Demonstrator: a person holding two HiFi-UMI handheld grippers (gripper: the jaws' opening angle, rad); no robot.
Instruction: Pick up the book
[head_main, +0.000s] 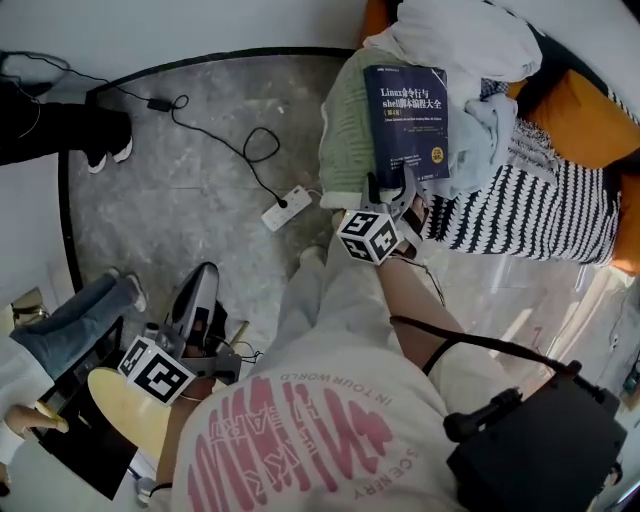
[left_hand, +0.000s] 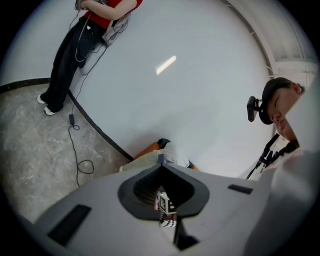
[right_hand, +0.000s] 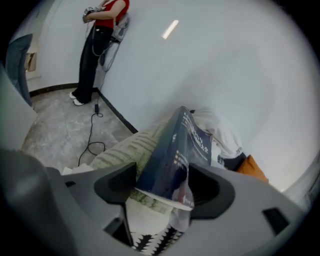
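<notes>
Head view: the book (head_main: 408, 120) lies cover up on a heap of clothes (head_main: 480, 60), its near edge at the right claw (head_main: 392, 190). The left claw (head_main: 203, 280) hangs above the floor (head_main: 180, 180).

Left gripper view: the left claw is clenched and empty.

Right gripper view: the right claw is released, its jaws spread wide with the book's near edge between them.

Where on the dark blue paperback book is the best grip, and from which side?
Probably its near short edge, from the person's side: the dark blue paperback book lies cover-up on the green ribbed cushion, that edge exposed, and the right gripper, jaws open, straddles it.
</notes>
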